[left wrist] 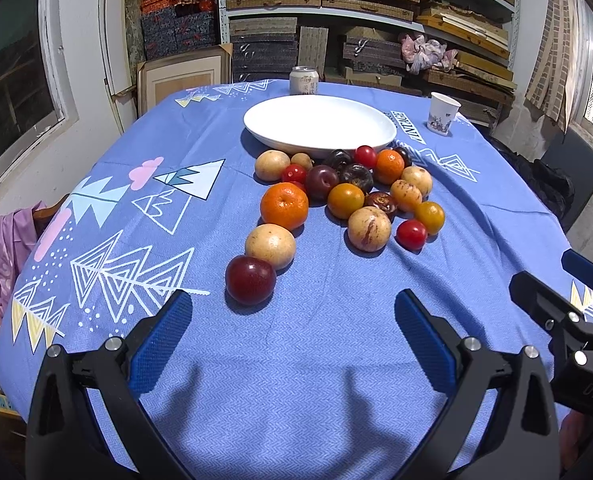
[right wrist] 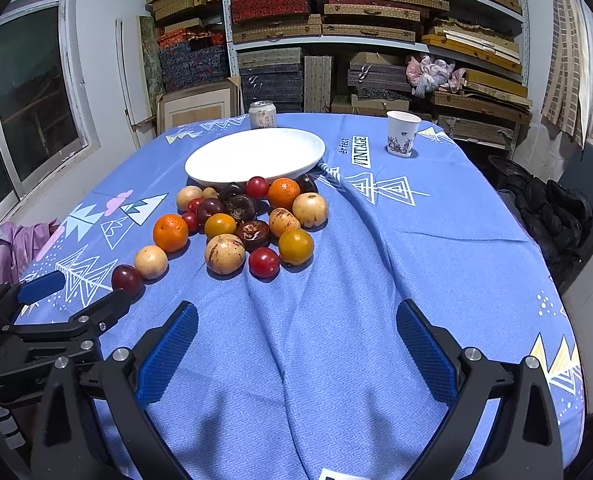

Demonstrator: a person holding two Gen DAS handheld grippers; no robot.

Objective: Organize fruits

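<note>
Both grippers (left wrist: pixel 292 332) (right wrist: pixel 296 340) spread wide, empty, short of fruit (left wrist: pixel 348 196) heaped beside bare plate (left wrist: pixel 320 124), ready for picking.

Both views are brightly and evenly lit by daylight, which is admitted through windows at the left and right edges. Soft shadows are cast on the blue tablecloth (left wrist: pixel 336 340) beneath each gripper. Strong fisheye bending is seen toward the dark, vignetted corners. Focus is kept sharp throughout; slight glare is visible on the white plate (right wrist: pixel 256 156).
</note>
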